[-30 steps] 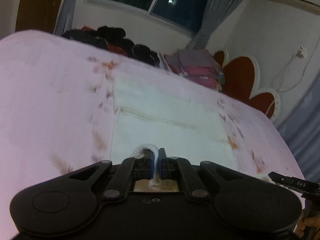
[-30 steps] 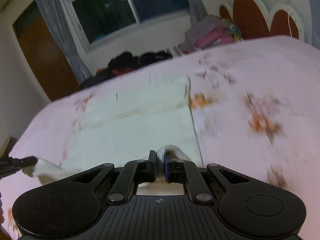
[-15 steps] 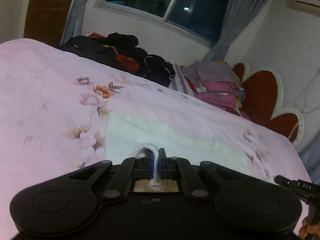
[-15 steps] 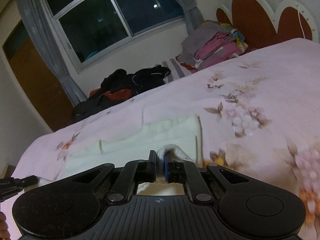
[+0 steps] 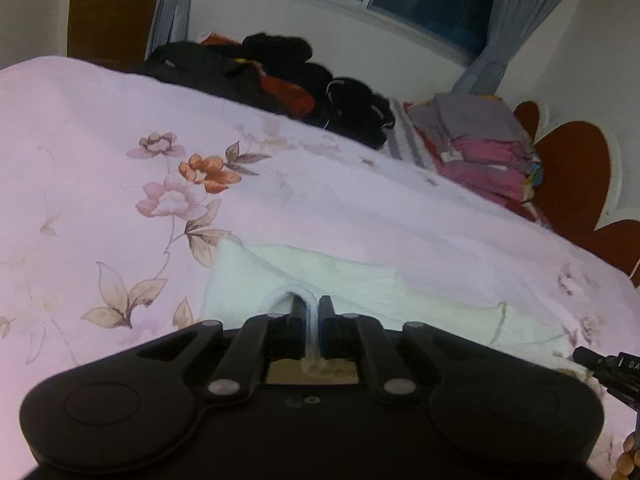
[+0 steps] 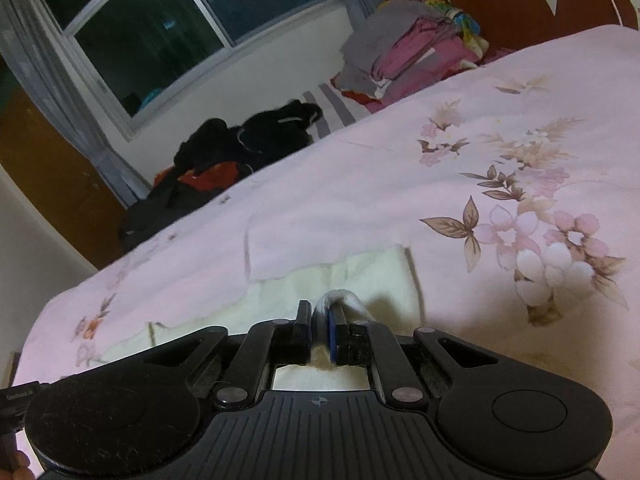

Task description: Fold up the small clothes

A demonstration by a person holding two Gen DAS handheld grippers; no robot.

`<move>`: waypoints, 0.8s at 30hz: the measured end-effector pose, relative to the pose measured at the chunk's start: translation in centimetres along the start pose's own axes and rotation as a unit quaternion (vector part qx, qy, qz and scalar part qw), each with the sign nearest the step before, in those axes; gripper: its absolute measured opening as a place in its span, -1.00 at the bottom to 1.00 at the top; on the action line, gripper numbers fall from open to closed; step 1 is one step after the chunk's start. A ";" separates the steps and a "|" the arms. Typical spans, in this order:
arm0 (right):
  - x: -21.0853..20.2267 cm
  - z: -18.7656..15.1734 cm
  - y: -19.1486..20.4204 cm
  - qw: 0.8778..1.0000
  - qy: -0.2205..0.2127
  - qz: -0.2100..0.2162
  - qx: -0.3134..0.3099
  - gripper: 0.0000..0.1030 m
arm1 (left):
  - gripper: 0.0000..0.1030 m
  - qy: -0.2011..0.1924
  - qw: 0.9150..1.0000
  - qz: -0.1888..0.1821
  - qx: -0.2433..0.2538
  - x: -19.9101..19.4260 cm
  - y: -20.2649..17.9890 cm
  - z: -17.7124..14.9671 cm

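So at this point I had both grippers down low over the bed (image 5: 360,208), the one with the pink floral sheet. The white cloth (image 5: 344,280) I was folding lay flat on that sheet right in front of both cameras, folded over on itself, with its far edge lying a bit uneven.

My left gripper (image 5: 311,312) had a hem of the white cloth looped up between its fingertips. Its jaws were just starting to part, only a sliver, and the fabric was still sitting in the gap; from that view I couldn't say for sure the pads were still pinching it hard. Off at the right edge of the same view I could see the black tip of the other tool and a bit of the hand holding it.

My right gripper (image 6: 320,320) was clamped nearly all the way closed on its own corner of the white cloth (image 6: 360,276), with a little bunch of fabric poking up over the blue pads. That grip looked solid.

Further back along the far edge of the bed there was a heap of dark clothes (image 5: 280,76) with something red-orange mixed in, and next to it, toward the headboard (image 5: 576,172), a stack of folded clothes (image 5: 480,136) in grey and pink. Behind all that was the window (image 6: 168,28) with grey curtains, totally dark outside.
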State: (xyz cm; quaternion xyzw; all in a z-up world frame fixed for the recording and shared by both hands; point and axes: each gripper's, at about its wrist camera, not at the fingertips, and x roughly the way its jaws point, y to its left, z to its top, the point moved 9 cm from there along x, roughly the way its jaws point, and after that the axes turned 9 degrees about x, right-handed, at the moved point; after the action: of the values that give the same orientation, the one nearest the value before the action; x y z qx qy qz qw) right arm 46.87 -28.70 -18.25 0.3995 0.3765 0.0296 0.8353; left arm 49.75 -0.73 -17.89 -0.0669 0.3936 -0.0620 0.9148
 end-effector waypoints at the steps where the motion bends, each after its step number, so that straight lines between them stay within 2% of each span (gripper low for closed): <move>1: 0.4 0.1 -0.1 1.000 0.002 -0.004 -0.002 -0.85 | -0.63 0.001 1.000 0.004 -0.002 0.2 0.2 0.1; 2: 0.7 0.1 -0.1 1.000 0.007 -0.006 -0.004 -0.85 | -0.53 0.003 1.000 0.009 -0.004 0.4 0.5 0.2; 3: 1.0 0.2 -0.2 1.000 0.010 -0.008 -0.006 -0.85 | -0.20 0.002 1.000 0.015 -0.012 0.4 0.9 0.4; 4: 1.1 0.2 -0.2 1.000 0.011 -0.008 -0.009 -0.74 | 0.22 -0.001 1.000 0.020 -0.021 0.3 1.3 0.6; 5: 1.0 0.4 -0.1 1.000 0.007 -0.008 -0.014 -0.59 | 0.34 -0.008 0.999 0.024 -0.030 0.0 1.8 0.9; 7: 0.5 1.1 0.1 0.999 -0.017 -0.010 -0.028 0.64 | 0.39 -0.020 0.999 0.023 -0.033 -0.6 2.4 1.3; 8: 0.0 1.5 0.3 0.999 -0.033 -0.007 -0.038 0.70 | 0.39 -0.021 0.999 0.021 -0.029 -0.7 2.5 1.5; 11: -0.2 1.6 0.6 0.997 -0.030 -0.001 -0.064 0.69 | 0.33 -0.020 1.000 0.011 0.004 -0.8 2.2 1.4; 15: 0.8 0.5 0.8 0.994 -0.011 -0.006 -0.104 0.68 | 0.16 0.002 0.999 -0.001 0.054 0.6 0.8 0.4; 17: 1.5 0.0 0.6 0.993 -0.001 -0.012 -0.115 0.44 | 0.07 0.010 0.998 0.002 0.065 1.7 0.5 0.0; 18: 2.1 -0.2 0.5 0.993 0.008 -0.012 -0.115 0.23 | 0.02 0.014 0.998 0.004 0.066 2.2 0.5 -0.1; 20: 2.7 -0.5 0.4 0.992 0.018 -0.013 -0.122 0.17 | -0.18 0.020 0.998 0.003 0.067 2.9 0.5 -0.3; 23: 3.3 -0.9 0.4 0.989 0.030 -0.012 -0.142 0.10 | -0.64 0.019 0.996 -0.003 0.086 3.0 -0.1 -0.5; 24: 3.6 -1.2 0.5 0.988 0.036 -0.010 -0.148 -0.11 | -0.84 0.017 0.995 -0.003 0.095 3.0 -0.4 -0.6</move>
State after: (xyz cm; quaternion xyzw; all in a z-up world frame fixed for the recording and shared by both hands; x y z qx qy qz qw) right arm 48.80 -26.38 -20.56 0.2664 0.4023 0.0906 0.8712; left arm 51.36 -1.65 -20.34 0.0198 0.4010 -0.1031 0.9100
